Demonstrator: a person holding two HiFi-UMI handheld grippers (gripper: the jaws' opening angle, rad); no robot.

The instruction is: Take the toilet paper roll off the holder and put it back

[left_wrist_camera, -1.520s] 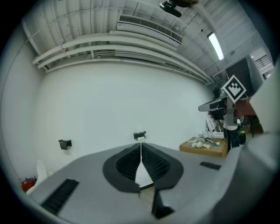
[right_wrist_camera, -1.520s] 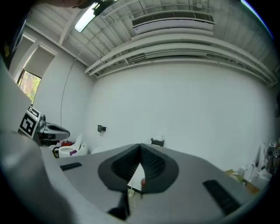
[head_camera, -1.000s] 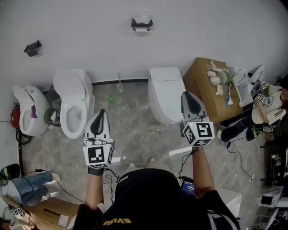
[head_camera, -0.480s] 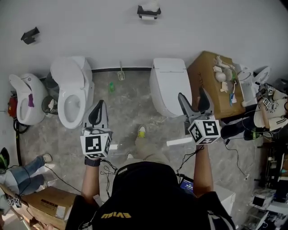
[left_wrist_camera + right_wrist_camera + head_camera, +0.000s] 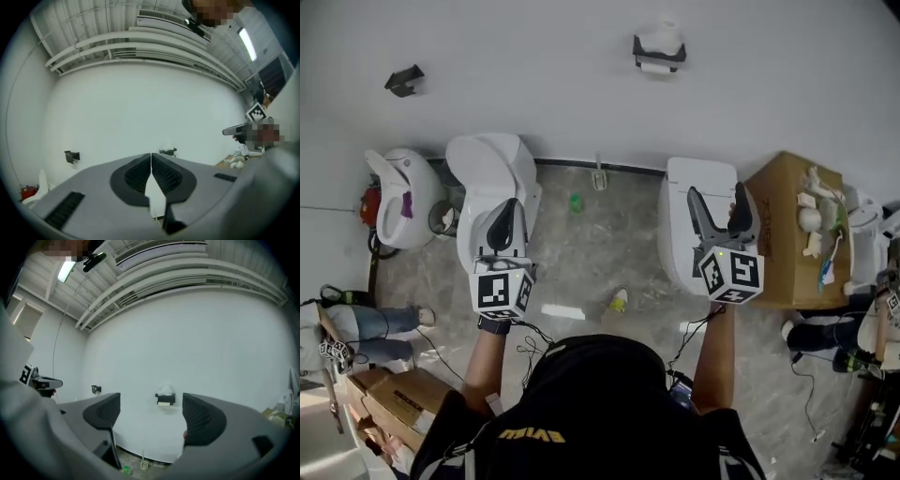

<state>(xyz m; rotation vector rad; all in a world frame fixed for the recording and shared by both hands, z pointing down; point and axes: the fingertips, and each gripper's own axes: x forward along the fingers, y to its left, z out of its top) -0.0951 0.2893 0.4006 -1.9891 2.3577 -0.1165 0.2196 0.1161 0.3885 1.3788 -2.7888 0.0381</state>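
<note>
The toilet paper roll (image 5: 657,66) hangs in a black holder (image 5: 659,47) high on the white wall, far ahead of both grippers. In the right gripper view the holder (image 5: 165,398) and its roll (image 5: 164,404) show between the spread jaws, at a distance. My right gripper (image 5: 716,193) (image 5: 151,400) is open; its jaws have just been opening and nothing is between them. My left gripper (image 5: 507,206) (image 5: 151,157) is shut and empty, held level over a toilet. The holder (image 5: 168,151) peeks just above its right jaw.
A white toilet (image 5: 487,173) stands below the left gripper and another (image 5: 684,187) below the right. A third fixture (image 5: 398,192) is at the left, and a cardboard box (image 5: 783,197) with small items at the right. A black bracket (image 5: 403,81) is on the wall. A person's legs (image 5: 361,323) lie at the left.
Both grippers have moved forward towards the wall, now over the toilets. The right gripper's jaws went from shut to wide open. The left gripper stayed shut.
</note>
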